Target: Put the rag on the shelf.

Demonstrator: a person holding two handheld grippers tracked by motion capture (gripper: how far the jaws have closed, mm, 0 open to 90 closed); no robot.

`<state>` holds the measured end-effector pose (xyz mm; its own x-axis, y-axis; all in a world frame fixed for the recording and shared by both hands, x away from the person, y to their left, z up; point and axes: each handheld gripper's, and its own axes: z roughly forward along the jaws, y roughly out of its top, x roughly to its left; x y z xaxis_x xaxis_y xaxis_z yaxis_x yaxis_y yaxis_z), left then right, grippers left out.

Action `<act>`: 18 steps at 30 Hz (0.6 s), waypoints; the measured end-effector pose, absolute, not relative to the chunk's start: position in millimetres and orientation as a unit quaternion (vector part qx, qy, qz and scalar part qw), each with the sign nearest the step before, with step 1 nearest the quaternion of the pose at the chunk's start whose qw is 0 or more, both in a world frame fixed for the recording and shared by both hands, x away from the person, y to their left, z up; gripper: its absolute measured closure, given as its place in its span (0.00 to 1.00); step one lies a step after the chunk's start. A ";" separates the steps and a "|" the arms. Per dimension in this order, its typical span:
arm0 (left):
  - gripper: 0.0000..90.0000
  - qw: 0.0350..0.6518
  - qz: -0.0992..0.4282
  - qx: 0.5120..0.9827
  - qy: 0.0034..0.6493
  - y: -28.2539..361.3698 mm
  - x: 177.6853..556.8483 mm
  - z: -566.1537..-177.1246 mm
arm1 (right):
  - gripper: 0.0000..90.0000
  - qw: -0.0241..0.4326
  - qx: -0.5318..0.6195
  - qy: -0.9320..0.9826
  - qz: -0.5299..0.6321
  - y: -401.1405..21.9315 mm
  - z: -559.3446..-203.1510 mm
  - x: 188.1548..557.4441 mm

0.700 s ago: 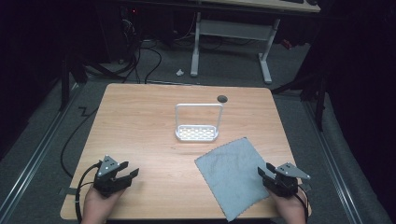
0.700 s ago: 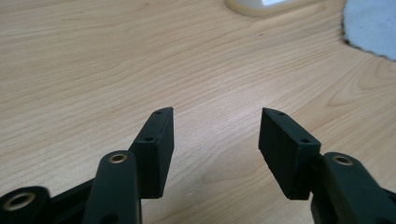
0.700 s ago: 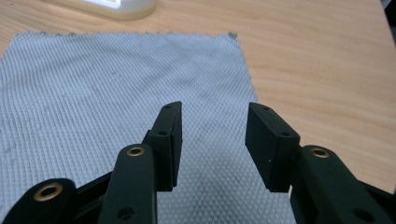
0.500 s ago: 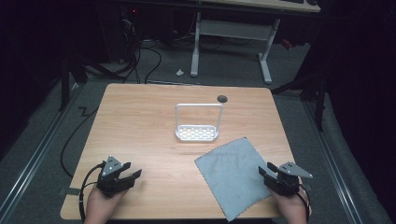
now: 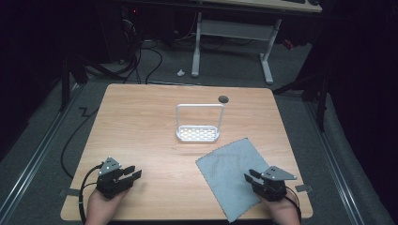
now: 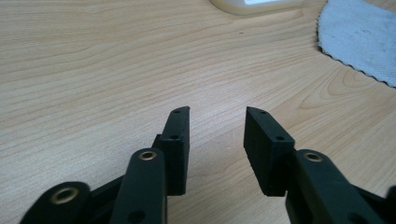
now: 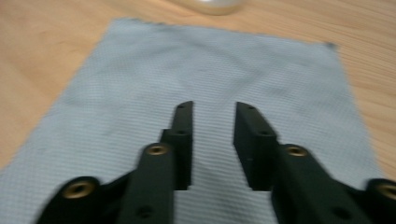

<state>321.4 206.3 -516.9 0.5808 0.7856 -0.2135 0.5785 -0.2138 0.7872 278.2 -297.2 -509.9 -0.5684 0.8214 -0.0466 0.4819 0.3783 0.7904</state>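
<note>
A grey-blue cloth (image 5: pixel 230 166) lies flat on the front right of the wooden table (image 5: pixel 141 122). My right gripper (image 5: pixel 248 176) hovers low over the cloth's right part, jaws open, with nothing between them; in the right gripper view the cloth (image 7: pixel 210 60) spreads out under the right gripper (image 7: pixel 212 105). My left gripper (image 5: pixel 133 172) rests open above bare wood at the front left, empty. The left gripper (image 6: pixel 217 112) points toward the cloth's edge (image 6: pixel 359 37). A white rack (image 5: pixel 198 124) with a tall wire frame stands at the table's middle.
A round cable hole (image 5: pixel 223 99) sits near the table's far edge. Behind the table stand a white desk frame (image 5: pixel 230 33) and loose cables on the grey floor. The rack's base (image 6: pixel 252 4) lies ahead of the left gripper.
My right gripper has shifted a little to the left, farther over the cloth. The left gripper has stayed put.
</note>
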 end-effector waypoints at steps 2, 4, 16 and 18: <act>0.72 0.444 0.110 0.773 0.440 206.1 321.4 -517.1 | 1.00 0.211 0.373 0.828 0.362 -281.5 -511.8 276.6; 0.71 0.443 0.110 0.773 0.440 206.1 321.2 -517.5 | 1.00 0.202 0.366 0.838 0.350 -272.6 -512.8 276.8; 0.70 0.442 0.117 0.777 0.433 198.6 317.4 -513.6 | 1.00 0.164 0.325 0.872 0.327 -226.9 -521.8 281.6; 0.70 0.440 0.116 0.783 0.423 191.8 315.0 -513.0 | 1.00 0.162 0.304 0.880 0.328 -209.3 -522.2 281.7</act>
<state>315.0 191.8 -513.0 0.6148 0.7651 -0.1917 0.5613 -0.2536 0.7878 281.7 -209.3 -522.2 -0.7625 0.6412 -0.0860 0.4286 0.6002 0.6754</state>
